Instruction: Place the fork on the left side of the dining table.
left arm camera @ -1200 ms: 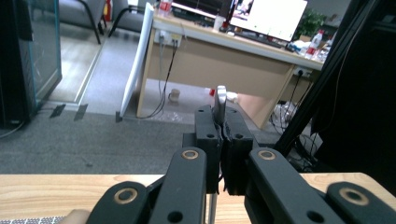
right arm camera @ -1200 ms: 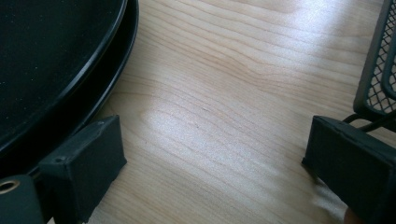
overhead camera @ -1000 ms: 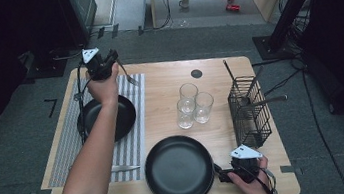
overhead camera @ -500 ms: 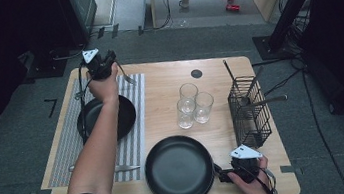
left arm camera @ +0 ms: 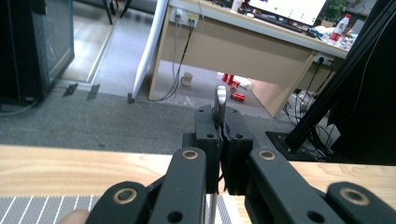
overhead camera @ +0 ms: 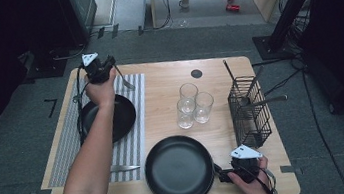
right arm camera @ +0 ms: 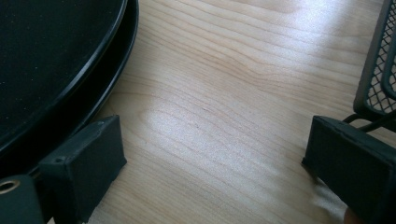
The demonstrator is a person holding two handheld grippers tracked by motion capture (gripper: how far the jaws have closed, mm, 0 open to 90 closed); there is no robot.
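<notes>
While my left gripper [overhead camera: 105, 65] pinches a silver metal fork [left arm camera: 220, 99] by its handle at the far left, over the grey striped placemat [overhead camera: 132, 132] beside the small black plate [overhead camera: 121, 115], my right gripper [overhead camera: 223, 176] rests spread and empty near the large black plate [overhead camera: 177, 169]. Fork not yet laid down; knife [overhead camera: 124, 168] already set; more cutlery waits in the black mesh caddy [overhead camera: 248, 109].

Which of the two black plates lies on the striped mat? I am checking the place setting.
The smaller black plate at the left, beneath the left forearm, lies on the striped mat. The larger black plate sits on bare wood near the right gripper.
</notes>
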